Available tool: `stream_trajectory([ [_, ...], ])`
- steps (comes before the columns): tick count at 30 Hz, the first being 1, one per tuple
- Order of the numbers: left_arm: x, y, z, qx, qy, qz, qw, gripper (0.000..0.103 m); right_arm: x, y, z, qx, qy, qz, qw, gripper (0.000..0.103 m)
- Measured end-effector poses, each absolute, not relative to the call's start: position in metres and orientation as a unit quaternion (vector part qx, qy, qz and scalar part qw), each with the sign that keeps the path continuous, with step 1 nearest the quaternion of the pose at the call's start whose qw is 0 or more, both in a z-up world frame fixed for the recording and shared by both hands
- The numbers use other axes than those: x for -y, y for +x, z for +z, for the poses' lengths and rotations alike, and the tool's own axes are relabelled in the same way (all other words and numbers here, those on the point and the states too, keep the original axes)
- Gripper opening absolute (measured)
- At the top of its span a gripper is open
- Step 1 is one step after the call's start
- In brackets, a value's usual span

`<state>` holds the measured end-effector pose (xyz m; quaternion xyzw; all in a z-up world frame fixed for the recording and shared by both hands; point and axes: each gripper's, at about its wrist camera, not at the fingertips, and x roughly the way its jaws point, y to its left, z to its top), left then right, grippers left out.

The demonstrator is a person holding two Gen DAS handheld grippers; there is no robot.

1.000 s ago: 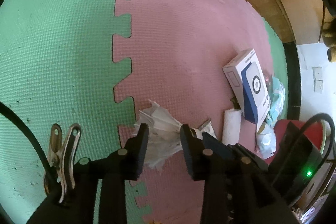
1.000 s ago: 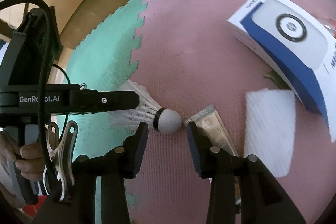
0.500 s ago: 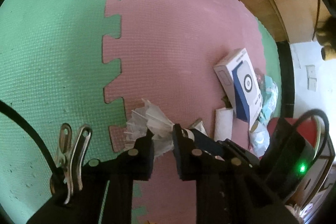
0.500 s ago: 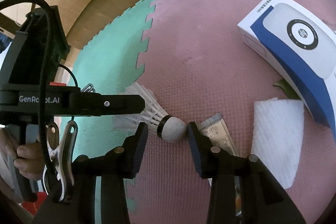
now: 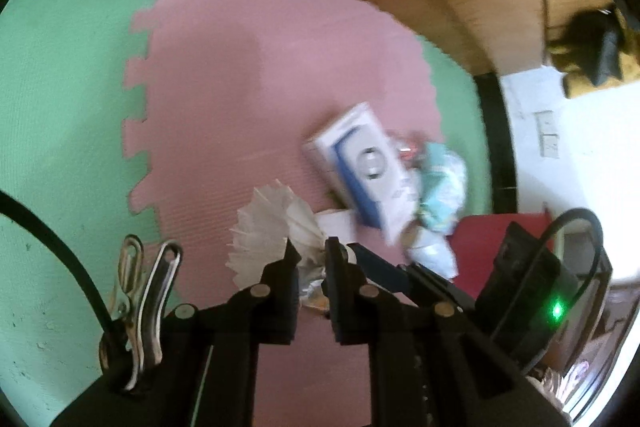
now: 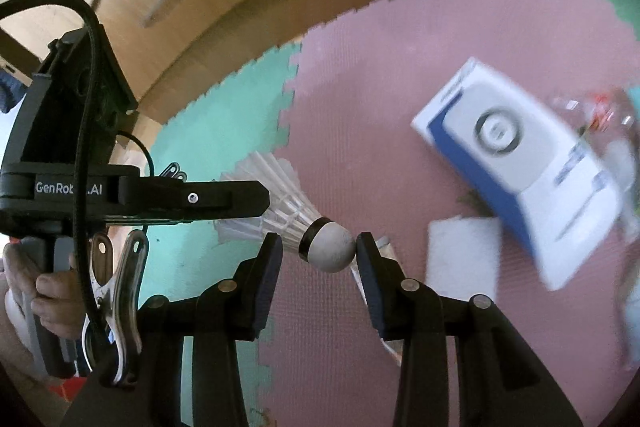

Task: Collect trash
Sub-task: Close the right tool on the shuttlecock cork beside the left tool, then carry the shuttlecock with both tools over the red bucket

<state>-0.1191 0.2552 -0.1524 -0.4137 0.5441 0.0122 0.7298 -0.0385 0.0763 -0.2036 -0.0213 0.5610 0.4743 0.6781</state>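
Two grippers are meeting at one shuttlecock (image 6: 296, 215), and it is hanging in the air above the pink mat (image 6: 352, 115). The left gripper (image 5: 310, 255) is pinching the feather skirt; its jaws have just been closing, and the white feathers are bunching between the pads, so it is clamping the shuttlecock. In the right view that same gripper (image 6: 240, 201) is reaching in from the left as a dark bar across the feathers, with a hand (image 6: 44, 279) wrapping its handle. The right gripper (image 6: 318, 251) is standing partly open around the cork tip; the tip is touching or nearly touching the right-hand pad, while a gap is showing at the other pad, so it is not squeezing. Below on the mat, a blue and white box (image 6: 520, 163) is lying blurred, with a white sheet (image 6: 460, 255) just beside it and crumpled wrappers (image 5: 440, 183) beyond. A green mat (image 5: 68, 107) is joining the pink one along a toothed seam.
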Motion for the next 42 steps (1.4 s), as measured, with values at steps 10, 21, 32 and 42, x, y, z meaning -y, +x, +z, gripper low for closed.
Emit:
stream_trajectory([
  [10, -0.201, -0.085, -0.048, -0.509, -0.355, -0.07, 0.781, 0.011, -0.029, -0.027, -0.101, -0.491, -0.061, 0.474, 0.728, 0.035],
  [21, -0.088, -0.05, 0.041, -0.499, -0.28, -0.172, 0.802, 0.009, 0.066, -0.034, -0.024, -0.441, -0.052, 0.437, 0.782, 0.034],
  [32, 0.028, -0.024, 0.088, -0.505, -0.208, -0.23, 0.805, 0.008, 0.172, -0.041, 0.016, -0.4, -0.004, 0.39, 0.829, 0.034],
  [42, 0.149, 0.009, 0.103, -0.512, -0.145, -0.292, 0.795, 0.008, 0.278, -0.038, 0.031, -0.366, 0.046, 0.312, 0.875, 0.034],
])
